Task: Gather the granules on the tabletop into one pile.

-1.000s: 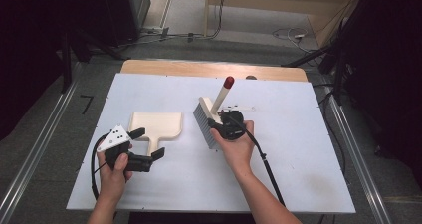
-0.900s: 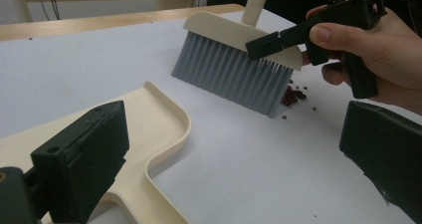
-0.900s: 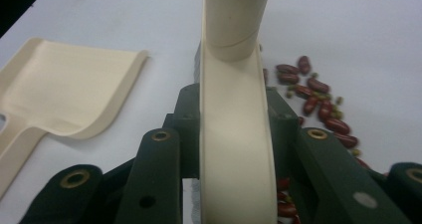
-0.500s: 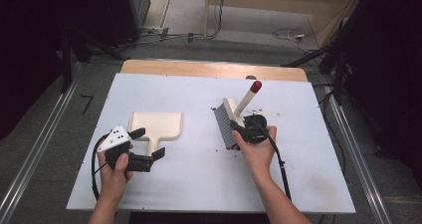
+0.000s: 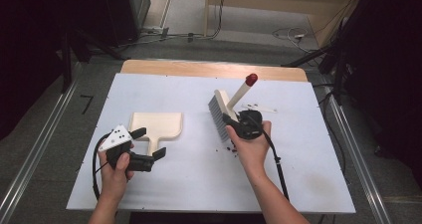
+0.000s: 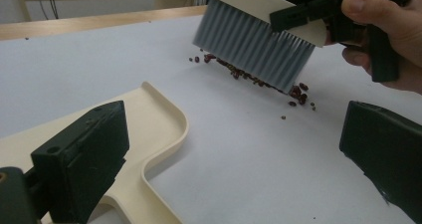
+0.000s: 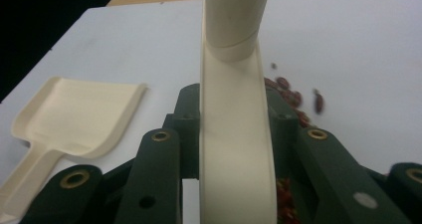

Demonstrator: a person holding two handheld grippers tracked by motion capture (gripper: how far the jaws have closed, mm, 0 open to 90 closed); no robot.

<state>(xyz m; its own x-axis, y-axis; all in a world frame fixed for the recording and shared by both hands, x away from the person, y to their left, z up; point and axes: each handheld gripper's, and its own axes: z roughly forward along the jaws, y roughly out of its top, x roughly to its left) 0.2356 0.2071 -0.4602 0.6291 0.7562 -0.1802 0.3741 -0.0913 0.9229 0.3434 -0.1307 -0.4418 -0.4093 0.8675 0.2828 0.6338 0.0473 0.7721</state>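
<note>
Right gripper [image 5: 234, 123] is clamped on the brush [image 5: 224, 109] by its handle, bristles down on the table [image 5: 298, 184] around the middle, a little toward the far edge. Small dark beans [image 6: 259, 79] lie in a loose line against the bristles. Left gripper [image 5: 149, 147], jaws apart, sits around the handle of the dustpan [image 5: 157, 126] without gripping it, nearer the left edge. Brush and pan are well apart. The risk as I see it: an unheld pan could slide when the beans reach it, and a hard sweep might scatter them toward the near edge.
</note>
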